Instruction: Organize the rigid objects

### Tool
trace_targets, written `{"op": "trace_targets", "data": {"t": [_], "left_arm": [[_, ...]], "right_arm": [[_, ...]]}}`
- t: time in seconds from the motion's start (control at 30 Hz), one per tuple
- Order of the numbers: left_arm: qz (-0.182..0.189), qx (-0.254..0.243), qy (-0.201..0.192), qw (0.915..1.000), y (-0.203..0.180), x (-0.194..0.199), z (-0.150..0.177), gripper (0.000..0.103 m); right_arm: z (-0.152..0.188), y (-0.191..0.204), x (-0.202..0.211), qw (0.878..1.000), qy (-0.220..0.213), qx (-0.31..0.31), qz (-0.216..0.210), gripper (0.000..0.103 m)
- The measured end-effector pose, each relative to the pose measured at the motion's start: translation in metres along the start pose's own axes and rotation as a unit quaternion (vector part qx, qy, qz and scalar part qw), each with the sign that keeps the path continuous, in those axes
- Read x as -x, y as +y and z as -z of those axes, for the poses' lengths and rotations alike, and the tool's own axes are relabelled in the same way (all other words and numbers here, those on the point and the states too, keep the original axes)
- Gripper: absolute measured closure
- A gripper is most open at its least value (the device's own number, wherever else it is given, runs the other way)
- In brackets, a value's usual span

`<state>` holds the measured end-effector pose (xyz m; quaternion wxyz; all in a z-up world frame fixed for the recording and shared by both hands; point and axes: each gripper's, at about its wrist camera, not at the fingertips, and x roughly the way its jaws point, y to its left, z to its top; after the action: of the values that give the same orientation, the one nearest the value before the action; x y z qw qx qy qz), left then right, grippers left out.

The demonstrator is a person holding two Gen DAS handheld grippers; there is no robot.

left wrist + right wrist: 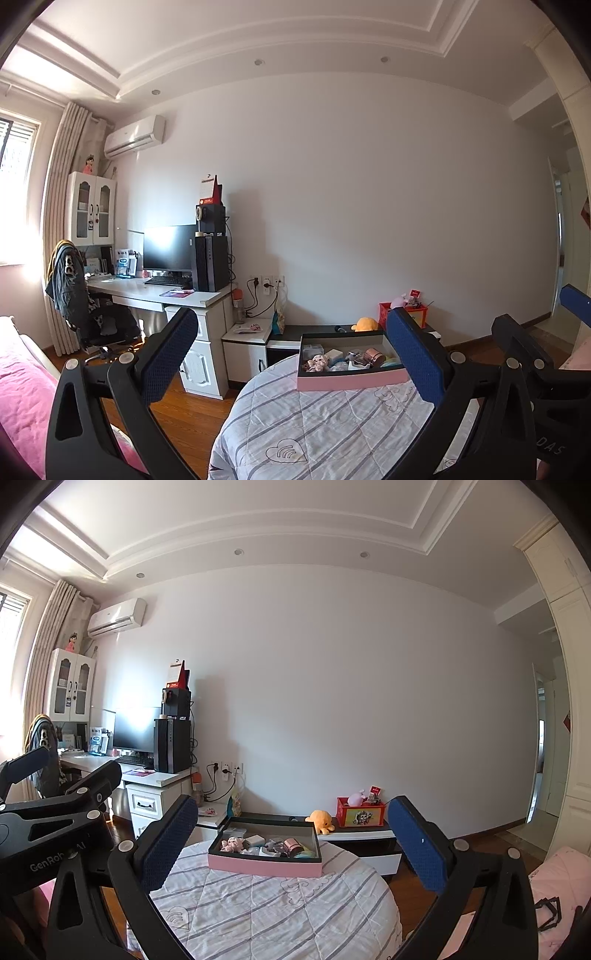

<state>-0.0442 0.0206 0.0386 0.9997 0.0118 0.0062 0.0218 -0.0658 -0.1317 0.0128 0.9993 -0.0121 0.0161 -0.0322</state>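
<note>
A shallow pink box [264, 867] with a dark inner rim sits on a round table covered by a striped quilt [280, 915]. It holds several small items, among them a small doll [232, 844], a white block [254, 840] and a pink metal cylinder [293, 846]. The box also shows in the left wrist view [351, 380]. My left gripper [295, 354] is open and empty, held back from the box. My right gripper [293, 840] is open and empty, also short of the box. The left gripper shows at the left of the right wrist view [66, 775].
A low cabinet [362, 840] behind the table carries an orange plush toy [320, 820] and a red box [360, 814]. A white desk [147, 779] with monitor and computer tower stands at left, with an office chair [85, 295]. A pink bed [22, 398] lies at far left.
</note>
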Motion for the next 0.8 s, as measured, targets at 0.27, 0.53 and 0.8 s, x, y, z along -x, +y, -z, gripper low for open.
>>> {"op": "trace_targets", "data": {"t": [0.27, 0.53, 0.8], "left_arm": [[-0.002, -0.001, 0.000, 1.0000, -0.0006, -0.0009, -0.0003, 0.000], [-0.004, -0.001, -0.001, 1.0000, -0.0003, -0.0008, -0.0003, 0.000], [-0.005, -0.001, -0.001, 1.0000, -0.0013, -0.0017, 0.0004, 0.000]], "right_arm": [[0.0003, -0.0008, 0.0012, 1.000, 0.000, 0.000, 0.000, 0.000], [-0.0004, -0.0007, 0.0033, 1.000, 0.001, -0.001, -0.001, 0.000], [-0.0009, -0.0003, 0.0034, 1.000, 0.001, 0.000, 0.000, 0.000]]}}
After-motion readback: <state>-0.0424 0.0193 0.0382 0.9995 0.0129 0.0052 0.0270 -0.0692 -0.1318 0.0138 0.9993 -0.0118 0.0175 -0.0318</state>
